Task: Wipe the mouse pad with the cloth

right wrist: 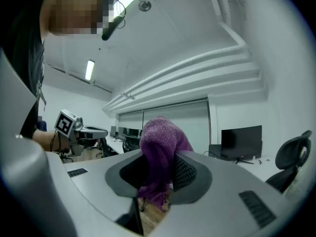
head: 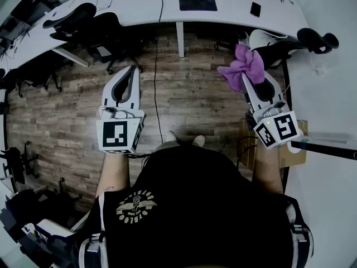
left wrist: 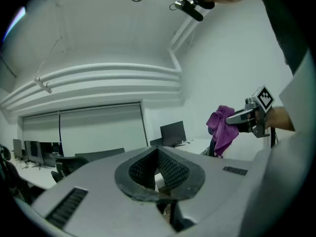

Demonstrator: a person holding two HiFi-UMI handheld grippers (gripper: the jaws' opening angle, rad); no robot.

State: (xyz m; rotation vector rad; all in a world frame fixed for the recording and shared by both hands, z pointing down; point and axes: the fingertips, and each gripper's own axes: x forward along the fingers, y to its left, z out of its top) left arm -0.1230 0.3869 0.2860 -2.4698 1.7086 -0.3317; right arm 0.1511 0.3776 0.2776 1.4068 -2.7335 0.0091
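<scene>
A black mouse pad [head: 197, 1] lies on the curved white desk [head: 134, 7] at the far side of the room, well beyond both grippers. My right gripper [head: 246, 75] is shut on a purple cloth [head: 244, 65], which bunches above the jaws and hangs between them in the right gripper view [right wrist: 159, 154]. The left gripper [head: 131, 71] is held level with it at the left, jaws together with nothing between them. From the left gripper view the cloth [left wrist: 220, 127] and right gripper [left wrist: 243, 116] show at the right. Both grippers hover over the wooden floor.
Black office chairs [head: 89, 24] stand left under the desk, and another chair [head: 312, 39] at the right. A dark phone [head: 255, 9] lies on the desk right of the pad. A cable [head: 157, 77] runs down across the floor. A cardboard box [head: 294, 152] sits by my right arm.
</scene>
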